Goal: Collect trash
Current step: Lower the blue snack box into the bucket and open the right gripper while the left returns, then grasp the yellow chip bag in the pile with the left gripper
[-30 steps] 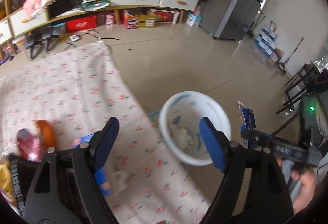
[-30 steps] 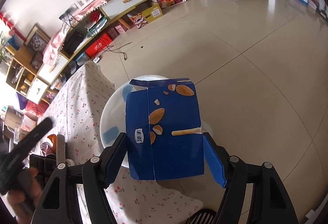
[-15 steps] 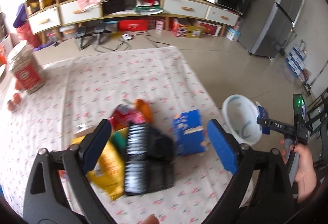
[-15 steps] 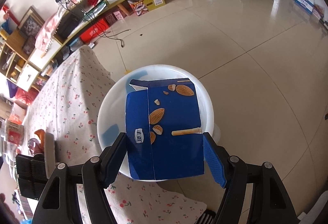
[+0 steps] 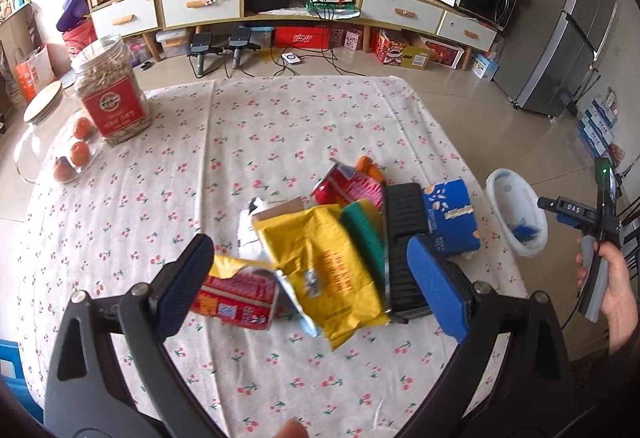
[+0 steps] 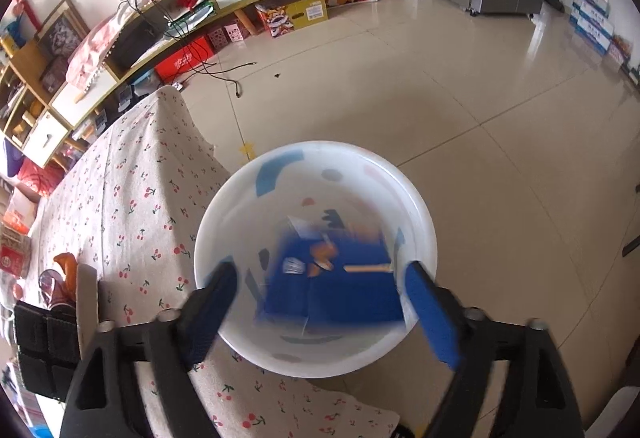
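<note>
A pile of trash lies on the cherry-print tablecloth: a yellow bag, a red packet, a red wrapper, a green pack, a black tray and a blue box. My left gripper is open above the pile. My right gripper is open over the white trash bin. A blurred blue carton is inside the bin, apart from the fingers. The bin also shows in the left wrist view, beside the table's right edge.
A glass jar with a red label and several oranges stand at the table's far left. A long cabinet lines the back wall. A grey fridge stands at the right. Tiled floor surrounds the bin.
My right gripper opened and the blue carton dropped from it into the bin. My left gripper swung back from the bin to above the trash pile on the table.
</note>
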Demonstrator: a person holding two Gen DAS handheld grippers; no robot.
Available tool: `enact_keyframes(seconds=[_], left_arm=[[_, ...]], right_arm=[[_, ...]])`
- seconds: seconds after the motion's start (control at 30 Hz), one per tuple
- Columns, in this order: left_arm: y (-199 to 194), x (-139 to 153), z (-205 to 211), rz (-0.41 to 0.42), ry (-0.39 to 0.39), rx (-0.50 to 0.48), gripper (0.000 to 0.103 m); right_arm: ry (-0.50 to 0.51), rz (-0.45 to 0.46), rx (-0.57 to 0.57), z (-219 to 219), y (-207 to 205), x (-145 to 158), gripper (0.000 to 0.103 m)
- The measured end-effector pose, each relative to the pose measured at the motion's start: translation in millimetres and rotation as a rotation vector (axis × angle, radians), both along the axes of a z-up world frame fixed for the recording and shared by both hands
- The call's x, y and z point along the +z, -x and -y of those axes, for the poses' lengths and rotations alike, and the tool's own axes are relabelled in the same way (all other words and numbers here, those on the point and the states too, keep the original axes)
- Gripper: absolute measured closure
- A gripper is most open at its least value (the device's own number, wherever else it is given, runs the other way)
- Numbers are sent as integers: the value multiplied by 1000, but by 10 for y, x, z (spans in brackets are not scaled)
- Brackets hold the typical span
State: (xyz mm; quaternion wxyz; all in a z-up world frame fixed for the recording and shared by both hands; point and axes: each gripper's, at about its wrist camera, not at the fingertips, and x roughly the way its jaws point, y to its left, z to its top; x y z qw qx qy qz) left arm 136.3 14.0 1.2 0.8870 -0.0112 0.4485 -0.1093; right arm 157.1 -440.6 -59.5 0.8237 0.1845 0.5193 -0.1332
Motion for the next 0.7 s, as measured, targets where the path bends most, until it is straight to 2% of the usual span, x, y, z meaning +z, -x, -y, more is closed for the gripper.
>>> enact_keyframes(seconds=[0.37,0.7], left_arm=[[93,-181,-330,-19,35,21,6],[78,-299,-649,-139,168,46,6]], right_arm=[[40,38,63,-328,115,326,13],[39,73,175,-893,368,515,13]])
